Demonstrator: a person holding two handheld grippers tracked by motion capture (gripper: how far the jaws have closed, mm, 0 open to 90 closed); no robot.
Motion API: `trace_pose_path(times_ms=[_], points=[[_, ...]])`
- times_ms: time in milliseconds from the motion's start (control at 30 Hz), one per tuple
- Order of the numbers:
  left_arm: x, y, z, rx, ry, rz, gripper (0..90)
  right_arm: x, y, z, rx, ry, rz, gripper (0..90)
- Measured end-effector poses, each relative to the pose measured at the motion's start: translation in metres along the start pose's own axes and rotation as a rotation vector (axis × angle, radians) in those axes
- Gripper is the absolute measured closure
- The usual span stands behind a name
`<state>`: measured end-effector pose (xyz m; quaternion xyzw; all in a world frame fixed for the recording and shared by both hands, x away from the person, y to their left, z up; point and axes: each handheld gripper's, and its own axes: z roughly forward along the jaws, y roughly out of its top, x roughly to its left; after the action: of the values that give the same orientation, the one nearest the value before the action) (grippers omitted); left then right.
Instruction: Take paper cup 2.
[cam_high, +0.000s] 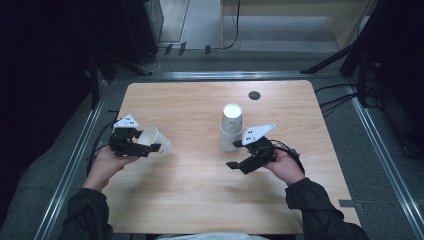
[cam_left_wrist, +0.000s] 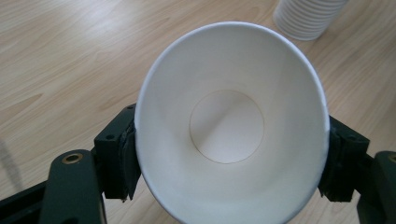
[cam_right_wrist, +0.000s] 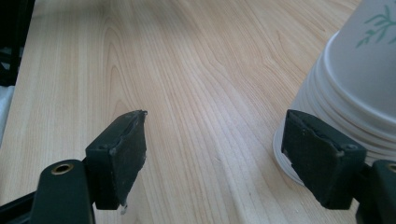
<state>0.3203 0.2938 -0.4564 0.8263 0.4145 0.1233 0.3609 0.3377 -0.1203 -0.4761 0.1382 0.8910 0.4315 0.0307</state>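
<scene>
Left gripper (cam_high: 142, 142), seen from the high view, pinches a single white paper cup (cam_high: 155, 140) lying on its side above the wooden table (cam_high: 190, 195), its open mouth turned back toward the person's left hand (cam_high: 107, 162). That cup sits well to the left of the stack of paper cups (cam_high: 231, 127), which stands mouth down near the table's middle. Right gripper (cam_high: 245, 159) hangs just below and right of the stack, jaws spread with nothing between them; its grey plate covers part of the stack's lower edge. The person's sleeves run off the bottom of the frame, and the floor left of the table is too dark to read. A small dark round fitting (cam_high: 254, 95) lies in the tabletop beyond the stack.

From the left gripper view, the paper cup (cam_left_wrist: 229, 126) hides most of the table behind it; its round bottom shows inside and it holds nothing. Both jaw pads press the cup's outer wall, squeezing the rim into an oval. The lower rim is cut off by the frame. The stack (cam_left_wrist: 308, 18) peeks in at the top right, cropped to its ribbed rims.

From the right gripper view, the jaws stand apart over bare wood (cam_right_wrist: 196, 93). The stack (cam_right_wrist: 355, 88) rises just behind the right-hand jaw, cut off by the frame edge; a green leaf print (cam_right_wrist: 380, 23) marks the outermost cup. Whether that jaw touches the stack's bottom rim cannot be told.
</scene>
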Motion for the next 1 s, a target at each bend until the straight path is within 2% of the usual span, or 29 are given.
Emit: trace_pose_path(times_ms=[67,233,500,767,1000], points=[[0.004,-0.003,-0.002,-0.002,0.007,-0.014,23.5,0.0,0.001,0.001,0.006,0.004,-0.004,22.6],[0.018,-0.009,-0.005,0.007,0.053,-0.054,23.5,0.0,0.001,0.004,0.019,0.019,0.0,22.7],[0.035,-0.011,0.006,0.059,0.12,-0.12,23.3,0.001,-0.001,0.004,0.018,0.018,-0.001,22.7],[0.045,-0.006,0.021,0.11,0.16,-0.13,23.1,0.004,-0.007,0.0,0.028,0.001,-0.002,22.7],[0.048,-0.003,0.029,0.152,0.197,-0.118,22.8,0.006,-0.011,-0.004,0.03,-0.008,0.005,22.7]])
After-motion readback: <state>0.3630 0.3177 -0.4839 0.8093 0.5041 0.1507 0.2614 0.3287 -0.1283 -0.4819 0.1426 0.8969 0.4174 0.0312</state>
